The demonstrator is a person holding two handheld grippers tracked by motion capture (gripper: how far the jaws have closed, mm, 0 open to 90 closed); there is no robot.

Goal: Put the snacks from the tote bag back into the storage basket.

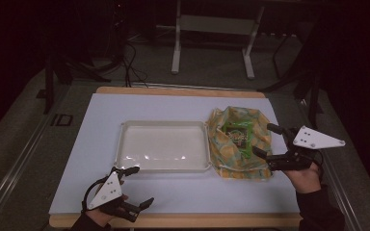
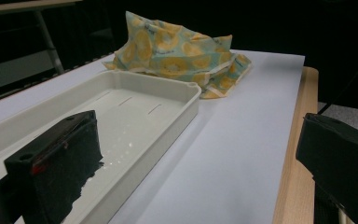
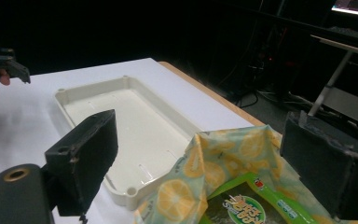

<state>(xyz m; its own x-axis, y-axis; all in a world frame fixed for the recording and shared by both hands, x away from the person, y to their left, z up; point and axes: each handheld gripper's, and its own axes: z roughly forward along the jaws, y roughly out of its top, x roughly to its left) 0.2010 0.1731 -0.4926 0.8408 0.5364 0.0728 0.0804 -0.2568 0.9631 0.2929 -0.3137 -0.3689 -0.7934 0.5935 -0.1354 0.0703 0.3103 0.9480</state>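
A cloth bag printed with yellow lemon slices (image 1: pixel 238 144) lies crumpled on the right of the white mat, its mouth open on a green packet (image 1: pixel 237 134) inside. My right gripper (image 1: pixel 266 139) hovers at the bag's right edge, open, its jaws wide apart over the packet (image 3: pixel 247 205). An empty white tray (image 1: pixel 164 146) sits at the mat's middle. Near the front left edge my left gripper (image 1: pixel 142 185) stands open with nothing between its jaws, just in front of the tray's near corner. The left gripper view looks along the tray (image 2: pixel 135 116) to the bag (image 2: pixel 177 53).
The white mat (image 1: pixel 101 120) covers a wooden tabletop (image 1: pixel 183 220) whose rim shows at front and back. Beyond the table are a white-legged stand (image 1: pixel 212 43), cables and dark floor. Bare mat lies left of the tray and along the front.
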